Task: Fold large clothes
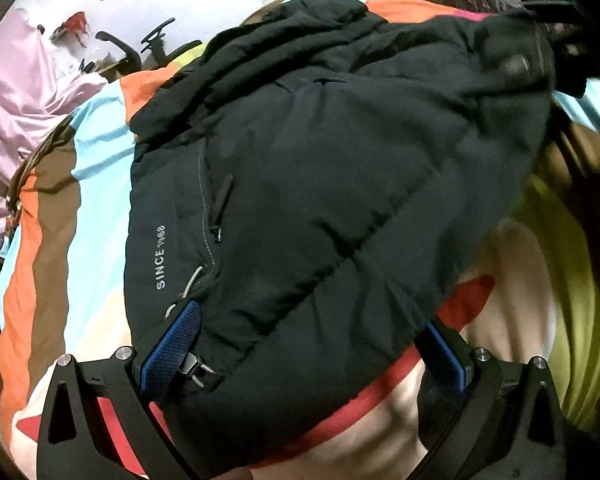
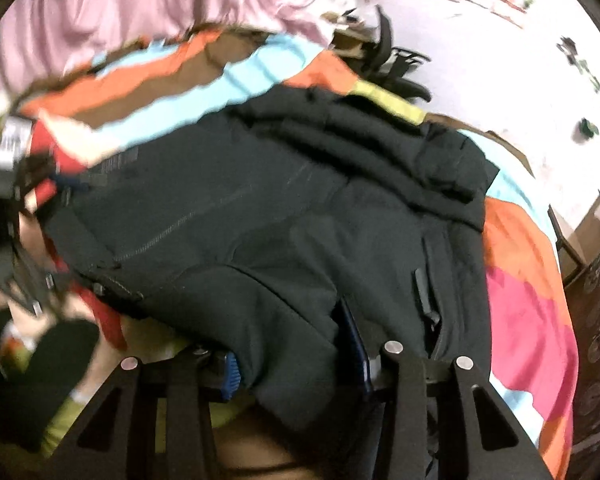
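- Nearest the lens: the left hand-held gripper (image 1: 300, 356), blue pads spread wide, with the hem of the jacket (image 1: 320, 184) bulging up between them. The left pad (image 1: 172, 344) lies against the cloth by the cord toggle; the right pad (image 1: 446, 356) sits just off the hem's edge. No pinch there.
- Over on the right wrist view, the right hand-held gripper (image 2: 296, 360) stands at a narrow gap with a thick fold of jacket (image 2: 260, 220) packed between its blue pads. It looks like a grip on that fold, though blur makes the contact hard to confirm.
- The jacket is a dark padded thing, sprawled on the bed (image 1: 60, 208) over a striped bedspread, partly bunched toward the far side.
- The key relation: the jacket stretches away from both grippers, its long axis running from the near hem up to the crumpled collar end. Both grippers sit at that near hem, side by side, so my read is the next fold carries the hem forward over the body.
- The right one appears better set for that; the left would need to close first.
- Hard to tell: sleeves are lost in the dark folds, the far right corner of the left view is smeared, and I can't make out whether the jacket is zipped.
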Motion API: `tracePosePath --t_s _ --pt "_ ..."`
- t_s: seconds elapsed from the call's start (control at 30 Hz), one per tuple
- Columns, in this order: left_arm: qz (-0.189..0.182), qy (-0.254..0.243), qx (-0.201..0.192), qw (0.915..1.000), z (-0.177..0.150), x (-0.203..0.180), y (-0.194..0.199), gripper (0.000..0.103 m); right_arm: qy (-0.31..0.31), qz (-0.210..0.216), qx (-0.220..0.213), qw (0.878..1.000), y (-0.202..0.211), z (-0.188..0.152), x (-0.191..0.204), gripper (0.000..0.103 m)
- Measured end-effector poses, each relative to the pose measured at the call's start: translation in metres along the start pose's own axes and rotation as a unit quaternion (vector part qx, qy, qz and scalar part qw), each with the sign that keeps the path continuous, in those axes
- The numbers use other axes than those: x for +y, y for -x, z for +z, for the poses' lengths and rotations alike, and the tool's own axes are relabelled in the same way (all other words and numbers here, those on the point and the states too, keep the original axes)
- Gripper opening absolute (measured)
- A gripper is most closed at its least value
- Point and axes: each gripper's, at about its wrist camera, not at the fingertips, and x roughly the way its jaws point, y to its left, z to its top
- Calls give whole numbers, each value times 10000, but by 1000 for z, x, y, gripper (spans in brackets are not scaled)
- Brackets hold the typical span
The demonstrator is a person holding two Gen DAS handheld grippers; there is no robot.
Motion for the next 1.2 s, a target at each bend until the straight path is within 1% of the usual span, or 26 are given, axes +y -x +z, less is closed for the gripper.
tracePosePath --t_s 0.17,0.2,0.33,0.43,0.5,0.57,0.63,0.7,0.73,0.8,0.87,0.93,1.0,1.1,1.2 --pt "162 75 -125 9998 9 -6 9 101 -381 10 -369 9986 7 23 -8 41" --pt "207 107 -143 9996 8 -13 11 101 -431 10 -413 9982 9 26 -9 41" --pt "444 245 -202 9985 16 -9 13 100 -566 5 -515 9971 13 29 -11 41" --pt "615 319 -272 9972 19 -10 19 95 -611 -19 -503 9969 13 28 -12 41" --pt "755 359 -267 9961 23 -8 20 87 -625 -42 -529 9966 13 26 -12 41" --pt "923 407 -257 9946 28 -3 20 87 -642 -50 -561 9963 14 25 -13 41" --pt "965 520 -270 9936 32 4 21 86 -640 -71 -596 9961 14 23 -13 41" --pt "924 656 -294 9931 36 11 23 77 -647 -91 -621 9959 14 22 -13 41" --pt "891 689 -315 9931 36 12 25 75 -670 -87 -631 9957 14 22 -14 41" --pt "910 655 -359 9930 38 12 28 69 -701 -97 -644 9954 14 21 -15 41" --pt "1004 529 -414 9927 40 8 31 65 -725 -103 -640 9953 14 21 -16 41" --pt "997 439 -442 9931 41 7 32 56 -724 -121 -632 9953 14 21 -16 41" --pt "901 398 -420 9943 42 7 31 43 -701 -133 -637 9954 14 20 -15 41" --pt "788 383 -408 9953 43 7 31 32 -673 -159 -649 9955 14 20 -14 41" --pt "777 353 -400 9955 45 7 30 26 -671 -167 -664 9954 15 19 -14 40"
